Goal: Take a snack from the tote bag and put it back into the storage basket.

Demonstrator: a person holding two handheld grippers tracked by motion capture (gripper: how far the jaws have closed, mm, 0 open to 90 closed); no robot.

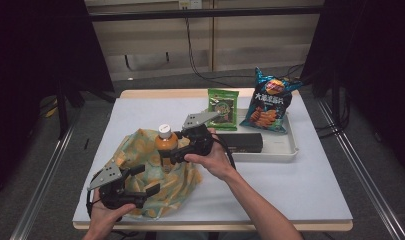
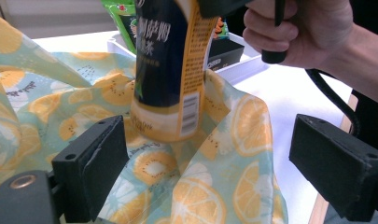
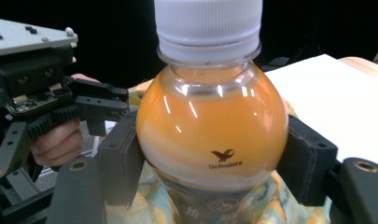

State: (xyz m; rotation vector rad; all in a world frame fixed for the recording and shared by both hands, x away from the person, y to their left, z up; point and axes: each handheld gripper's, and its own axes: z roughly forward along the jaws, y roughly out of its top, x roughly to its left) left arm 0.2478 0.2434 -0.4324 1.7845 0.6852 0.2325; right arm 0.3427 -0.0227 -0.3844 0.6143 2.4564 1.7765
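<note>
Orange tea bottle [image 3: 210, 135] clamped in R gripper [image 3: 214, 158] (upright), L gripper [image 2: 224, 158] jaws apart over fruit-print cloth bag [image 2: 214, 186].

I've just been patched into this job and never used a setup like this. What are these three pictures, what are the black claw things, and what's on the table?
No robot here: a person holds a hand-held gripper in each hand. The high view looks down on the table from above; the other two pictures come from cameras riding on each gripper, looking along its black jaws.

The right gripper is shut on an orange drink bottle with a white cap, held upright over a lemon-print cloth bag. The left gripper is at the bag's near edge, its jaws open with nothing pressed between them.

Farther back is a white tray with a black box, a blue crisp bag and a green snack packet.
</note>
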